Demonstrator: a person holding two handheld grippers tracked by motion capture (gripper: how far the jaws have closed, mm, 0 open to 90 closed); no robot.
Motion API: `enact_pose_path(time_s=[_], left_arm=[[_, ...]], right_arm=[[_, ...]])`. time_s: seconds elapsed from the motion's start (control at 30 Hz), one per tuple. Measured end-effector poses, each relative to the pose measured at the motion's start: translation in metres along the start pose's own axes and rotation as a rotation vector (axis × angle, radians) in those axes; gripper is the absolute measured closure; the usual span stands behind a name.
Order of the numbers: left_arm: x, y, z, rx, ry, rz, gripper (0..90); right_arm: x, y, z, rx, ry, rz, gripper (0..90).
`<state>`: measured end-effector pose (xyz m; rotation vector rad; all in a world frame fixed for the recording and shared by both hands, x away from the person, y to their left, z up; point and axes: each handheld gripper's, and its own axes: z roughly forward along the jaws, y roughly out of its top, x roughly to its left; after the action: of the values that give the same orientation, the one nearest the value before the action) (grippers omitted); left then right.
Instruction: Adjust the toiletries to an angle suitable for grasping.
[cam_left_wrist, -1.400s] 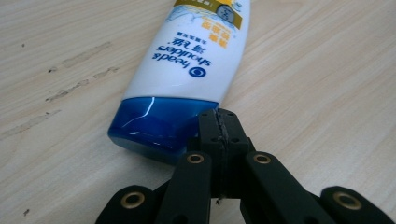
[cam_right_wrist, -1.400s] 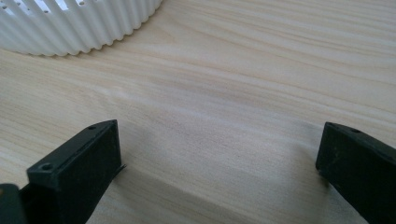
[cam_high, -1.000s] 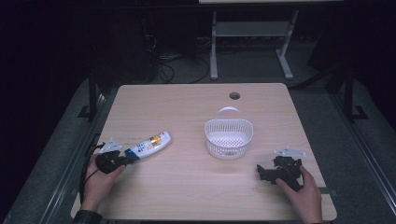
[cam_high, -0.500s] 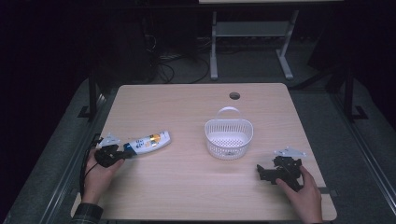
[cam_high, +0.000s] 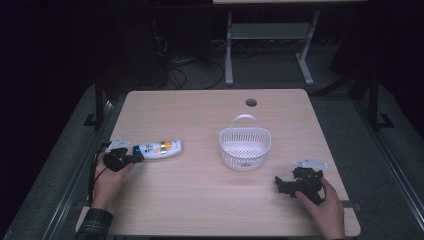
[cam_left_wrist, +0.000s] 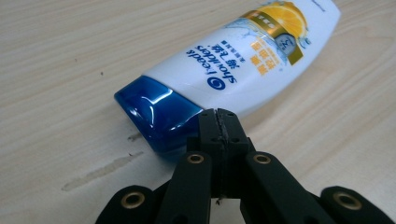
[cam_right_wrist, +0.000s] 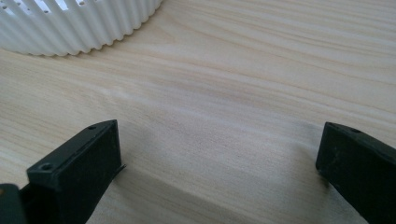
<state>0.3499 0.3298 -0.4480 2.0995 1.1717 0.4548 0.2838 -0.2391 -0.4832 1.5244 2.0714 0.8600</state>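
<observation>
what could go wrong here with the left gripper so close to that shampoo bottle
The left gripper is shut, its tips at the blue cap of the lying shampoo bottle: moving forward would likely push or spin it rather than grasp it. A pinch on the glossy, rounded cap may slip.

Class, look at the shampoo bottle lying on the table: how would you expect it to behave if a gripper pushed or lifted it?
The shampoo bottle lies on its flat side, so it would probably slide, not roll. Its glossy plastic and shiny blue cap look slippery, so narrow jaws might slip. It tapers toward the cap, so a squeeze there could push it away.
</observation>
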Motion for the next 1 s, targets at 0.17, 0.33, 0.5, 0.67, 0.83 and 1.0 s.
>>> enact_pose_path(time_s=[0.17, 0.33, 0.5, 0.67, 0.83, 1.0], left_arm=[[0.002, 0.001, 0.002, -0.008, -0.005, -0.007, 90.0], [0.0, 0.002, -0.001, -0.015, -0.014, -0.003, 90.0], [-0.003, 0.007, -0.005, -0.033, -0.037, -0.005, 90.0], [-0.009, 0.014, -0.005, -0.04, -0.095, 0.001, 90.0], [-0.016, 0.023, -0.003, -0.038, -0.12, 0.012, 90.0], [-0.021, 0.034, -0.002, -0.045, -0.136, 0.018, 90.0]], right_arm=[[0.0, 0.0, 0.0, 0.0, 0.0, 0.001, 0.0], [0.0, 0.0, 0.0, 0.0, 0.0, 0.001, 0.0], [0.0, 0.0, 0.0, 0.0, 0.0, 0.0, 0.0], [0.0, 0.0, 0.0, 0.0, 0.0, 0.0, 0.0], [0.0, 0.0, 0.0, 0.0, 0.001, 0.0, 0.0], [0.0, 0.0, 0.0, 0.0, 0.002, -0.001, 0.0]])
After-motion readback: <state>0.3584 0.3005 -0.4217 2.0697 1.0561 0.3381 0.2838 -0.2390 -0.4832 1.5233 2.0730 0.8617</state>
